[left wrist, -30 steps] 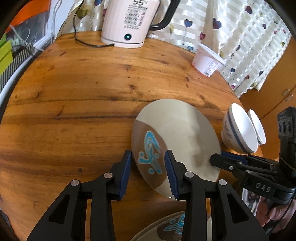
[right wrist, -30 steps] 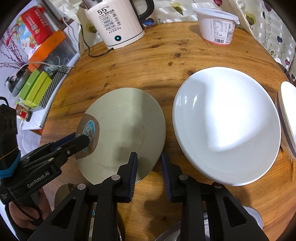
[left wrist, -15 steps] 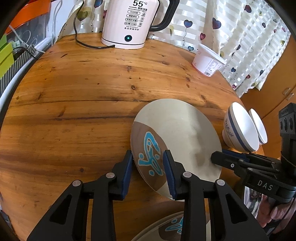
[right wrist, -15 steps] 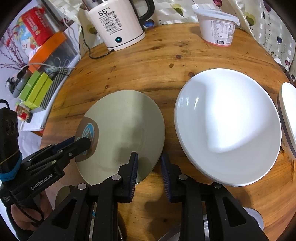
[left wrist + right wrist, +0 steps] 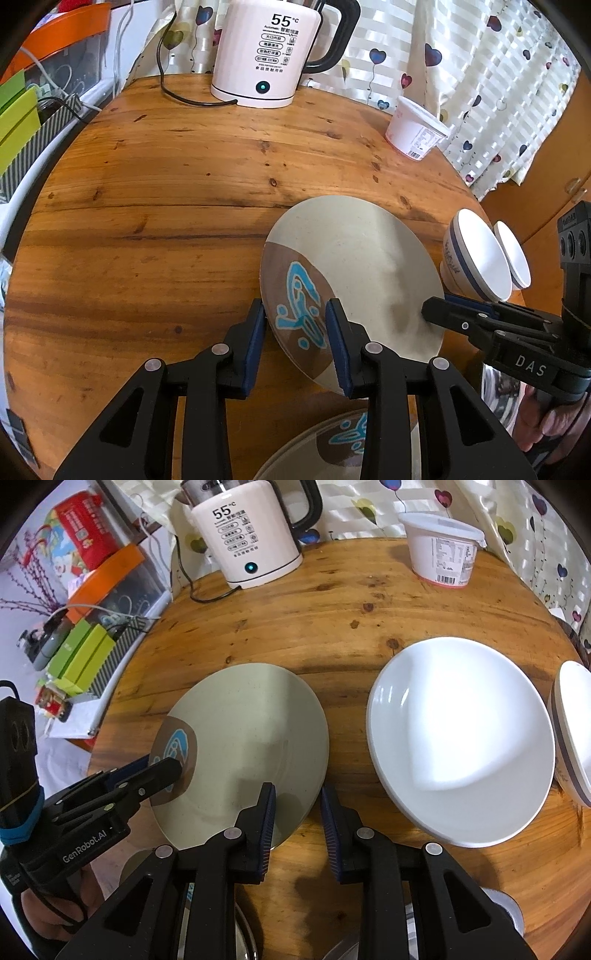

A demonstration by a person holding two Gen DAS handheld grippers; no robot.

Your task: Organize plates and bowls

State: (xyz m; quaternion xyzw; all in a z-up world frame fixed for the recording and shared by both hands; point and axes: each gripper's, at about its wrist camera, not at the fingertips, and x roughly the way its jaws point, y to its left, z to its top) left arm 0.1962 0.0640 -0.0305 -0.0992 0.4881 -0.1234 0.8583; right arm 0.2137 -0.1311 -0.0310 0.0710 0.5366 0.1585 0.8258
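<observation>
Left wrist view, plate: beige plate (image 5: 354,273) at 12 o'clock of the left gripper (image 5: 295,328), patterned edge between the jaws.
Left wrist view, grip: narrow; pads seem to pinch the rim, though contact is hard to confirm.
Right wrist view, plate: same plate at 11 o'clock of the right gripper (image 5: 297,812); white plate (image 5: 461,738) at 1 o'clock.
Right wrist view, grip: narrow gap, straddling the plate's near edge; contact unclear.

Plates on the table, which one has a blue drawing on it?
The beige plate, held at its edge by both grippers; the plate beside it is plain white.
</observation>
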